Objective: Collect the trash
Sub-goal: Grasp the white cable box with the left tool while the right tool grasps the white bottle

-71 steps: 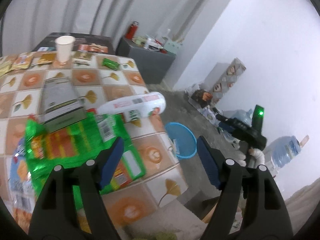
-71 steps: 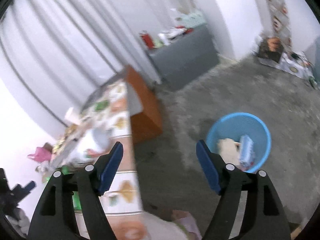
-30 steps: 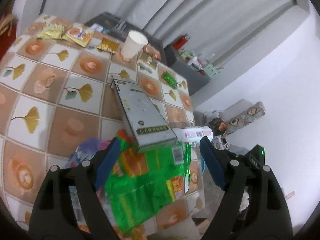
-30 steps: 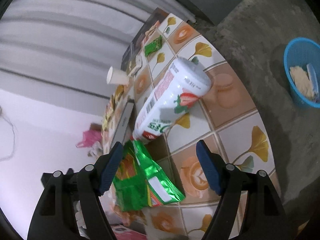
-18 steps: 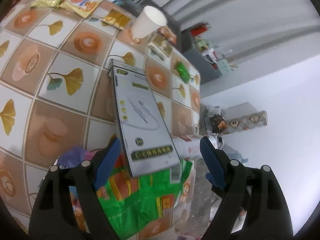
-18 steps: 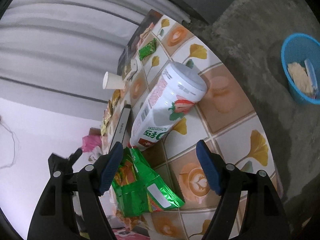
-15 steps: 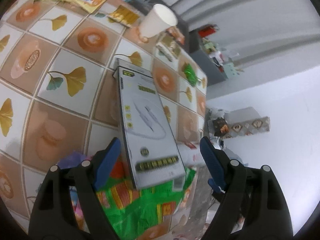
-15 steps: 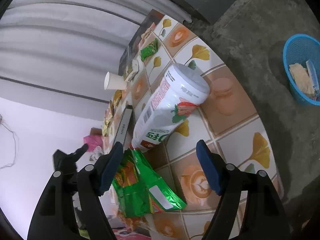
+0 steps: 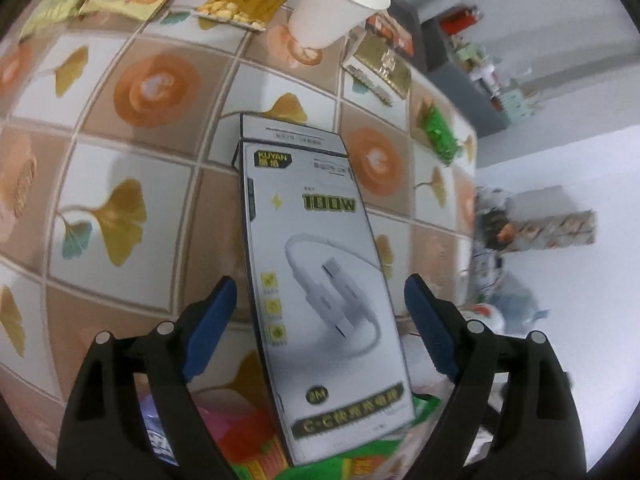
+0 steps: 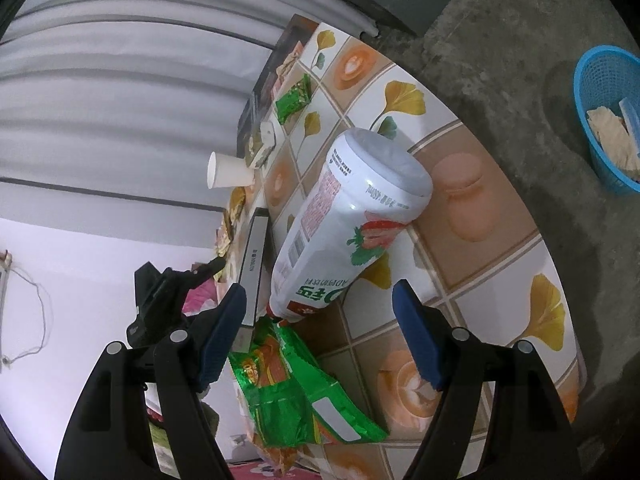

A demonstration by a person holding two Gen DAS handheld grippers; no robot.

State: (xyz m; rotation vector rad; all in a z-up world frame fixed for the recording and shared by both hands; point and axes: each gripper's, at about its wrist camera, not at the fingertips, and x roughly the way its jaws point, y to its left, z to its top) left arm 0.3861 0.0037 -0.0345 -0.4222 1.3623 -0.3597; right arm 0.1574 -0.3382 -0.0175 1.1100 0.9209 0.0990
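The left gripper is spreading its jaws on either side of the white cable box without touching it. The right gripper hangs released over the toppled white bottle and green snack bag on the table. The blue basket on the floor at far right holds crumpled paper and a blue-edged packet; a white paper cup stands far back.

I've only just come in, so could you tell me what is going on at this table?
A person is clearing trash from a tiled table with a gripper in each hand. The left gripper, its jaws opening, straddles a flat white cable box without gripping it. The right gripper is open in front of a white bottle lying on its side. A blue basket on the floor already holds some trash.
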